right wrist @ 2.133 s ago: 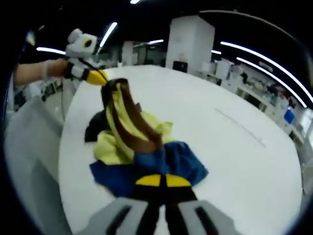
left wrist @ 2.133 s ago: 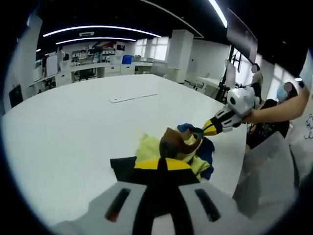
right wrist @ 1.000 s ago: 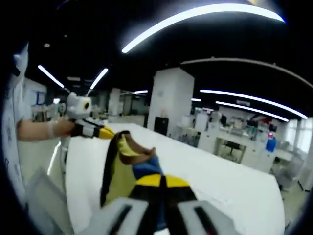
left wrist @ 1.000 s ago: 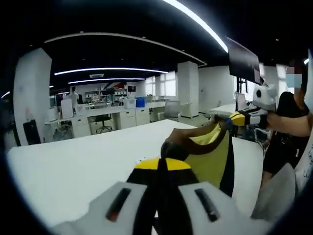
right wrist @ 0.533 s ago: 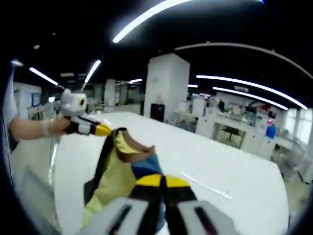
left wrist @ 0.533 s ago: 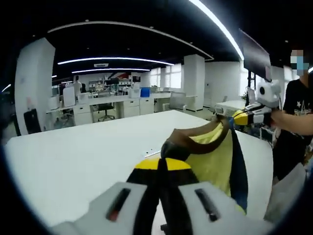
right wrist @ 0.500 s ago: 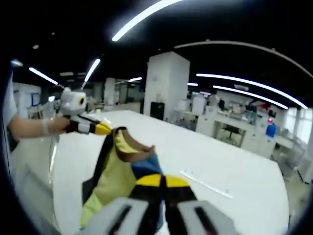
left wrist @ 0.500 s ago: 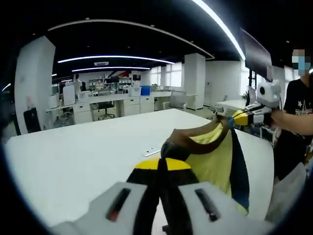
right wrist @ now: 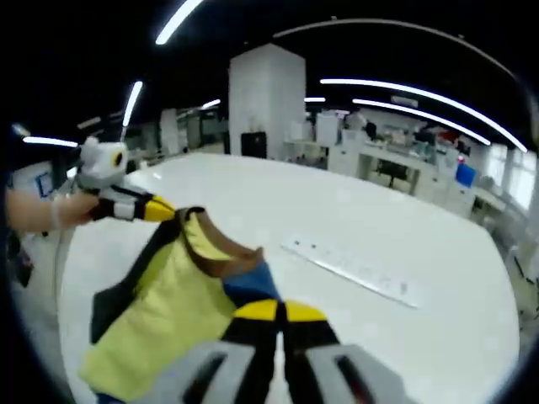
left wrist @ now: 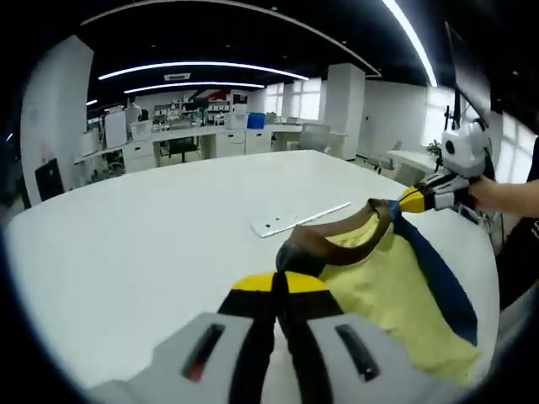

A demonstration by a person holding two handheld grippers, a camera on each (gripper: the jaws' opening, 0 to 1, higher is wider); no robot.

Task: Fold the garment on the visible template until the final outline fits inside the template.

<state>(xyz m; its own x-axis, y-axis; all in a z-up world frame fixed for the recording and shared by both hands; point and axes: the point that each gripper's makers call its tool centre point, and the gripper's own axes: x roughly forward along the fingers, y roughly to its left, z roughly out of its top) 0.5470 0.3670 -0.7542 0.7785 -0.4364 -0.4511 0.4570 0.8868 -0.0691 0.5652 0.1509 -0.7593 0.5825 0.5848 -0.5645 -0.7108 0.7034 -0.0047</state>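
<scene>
The garment (left wrist: 396,290) looks like soft matt cloth, a yellow knit-type fabric with a brown band along the edge and blue panels; no shine on it anywhere; it drapes loosely. The table (left wrist: 126,252) is a smooth white surface with a faint sheen from the ceiling lights; the long strip (left wrist: 301,218) lying on it looks like flat white plastic, a bit glossy. Left gripper (left wrist: 280,282) has matt black jaws with yellow tips and a pale grey plastic body; right gripper (right wrist: 279,313) looks the same.
</scene>
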